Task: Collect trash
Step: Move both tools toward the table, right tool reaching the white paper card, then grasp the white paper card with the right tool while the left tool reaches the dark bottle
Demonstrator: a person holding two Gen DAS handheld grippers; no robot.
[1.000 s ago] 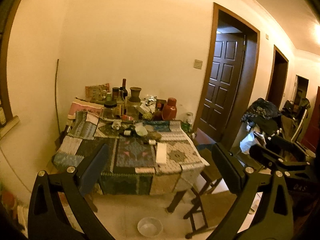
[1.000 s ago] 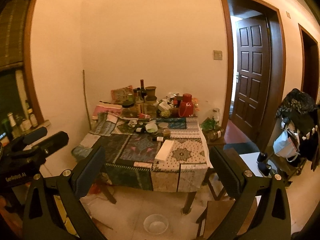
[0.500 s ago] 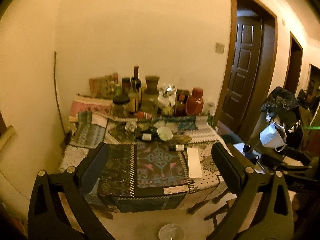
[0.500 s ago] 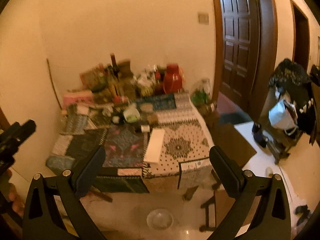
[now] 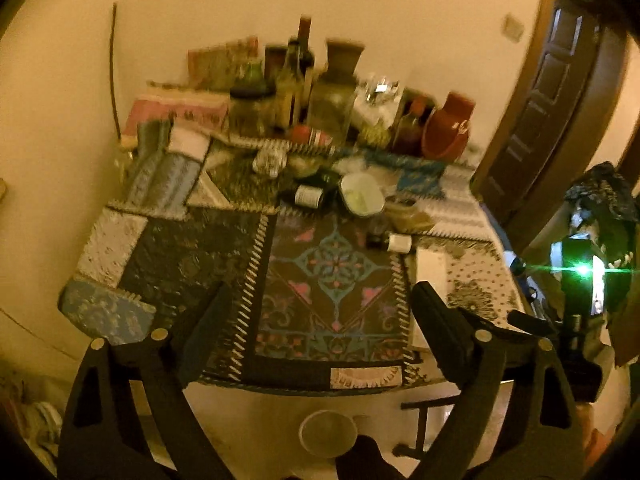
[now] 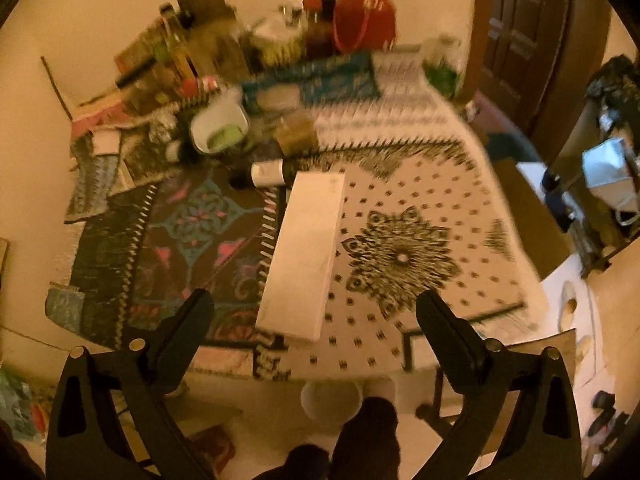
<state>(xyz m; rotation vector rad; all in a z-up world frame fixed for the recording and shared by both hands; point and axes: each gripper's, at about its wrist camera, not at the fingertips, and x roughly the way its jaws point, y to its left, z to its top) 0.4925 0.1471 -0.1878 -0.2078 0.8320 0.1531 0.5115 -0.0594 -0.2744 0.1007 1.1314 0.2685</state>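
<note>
A table [image 6: 460, 200] covered by a patchwork cloth is seen below both grippers, with bottles and jars crowded along its far edge against the wall. A long white box [image 6: 304, 252] is laid flat near the front edge, and a small white-capped bottle [image 6: 266, 173] lies just beyond its far end. The left gripper [image 5: 320, 316] and right gripper [image 6: 314, 320] are held spread apart and empty above the front edge.

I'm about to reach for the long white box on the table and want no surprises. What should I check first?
1. Right gripper open: ok.
2. Left gripper open, holding nothing: ok.
3. Long white cardboard box lies flat on the patchwork tablecloth, top uncovered: ok.
4. Small white-capped bottle near the box's far end, touching or not: cannot tell.
5. Round pale bowl on the floor under the table edge, clear of feet: cannot tell.
</note>
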